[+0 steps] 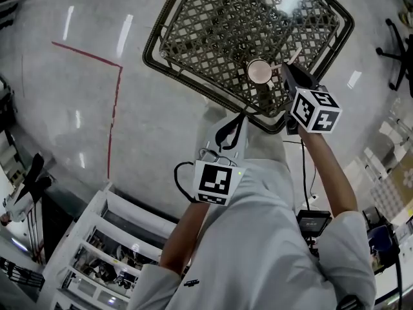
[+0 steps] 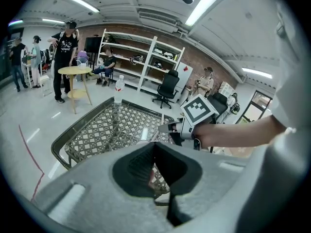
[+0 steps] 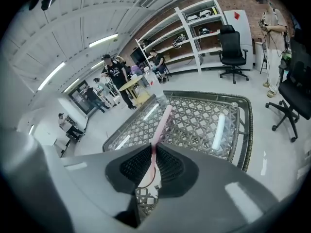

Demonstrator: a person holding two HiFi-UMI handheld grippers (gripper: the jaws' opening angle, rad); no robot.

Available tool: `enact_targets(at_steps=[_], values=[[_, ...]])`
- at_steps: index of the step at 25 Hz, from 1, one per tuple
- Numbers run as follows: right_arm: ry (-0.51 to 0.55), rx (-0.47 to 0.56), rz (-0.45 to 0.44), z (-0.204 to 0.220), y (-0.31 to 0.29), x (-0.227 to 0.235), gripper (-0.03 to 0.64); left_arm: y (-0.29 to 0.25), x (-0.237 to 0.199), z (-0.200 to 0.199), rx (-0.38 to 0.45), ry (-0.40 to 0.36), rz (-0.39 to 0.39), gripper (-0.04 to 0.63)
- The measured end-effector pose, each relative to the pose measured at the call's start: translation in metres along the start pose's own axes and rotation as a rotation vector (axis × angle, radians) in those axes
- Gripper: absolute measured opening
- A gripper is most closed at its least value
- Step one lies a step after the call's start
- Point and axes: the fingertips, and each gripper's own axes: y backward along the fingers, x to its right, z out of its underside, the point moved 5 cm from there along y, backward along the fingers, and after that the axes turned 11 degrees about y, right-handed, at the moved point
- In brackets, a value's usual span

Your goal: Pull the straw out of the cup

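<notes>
- A thin pink plastic straw is pinched by the right claw just above the small round pale cup; it is not yet pulled out.
- The left claw is pressed together, empty, held short of the cup.
- The straw is judged light, bendy and easily crushed; it is best gripped low near the rim and drawn along its own line.
- The cup is likely light and could be tipped.
- The cup is stood on a dark woven lattice worktop, toward its near edge.
- A grey polished floor, red tape line and white shelving are seen, with people behind.
</notes>
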Motion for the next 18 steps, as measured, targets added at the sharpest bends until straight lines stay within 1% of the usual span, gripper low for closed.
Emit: enact_targets(at_steps=[18], values=[[0.063,0.046,-0.035,-0.002,0.029,-0.017,0.034,0.018,0.007,0.001,0.064,-0.012,-0.004,-0.002]])
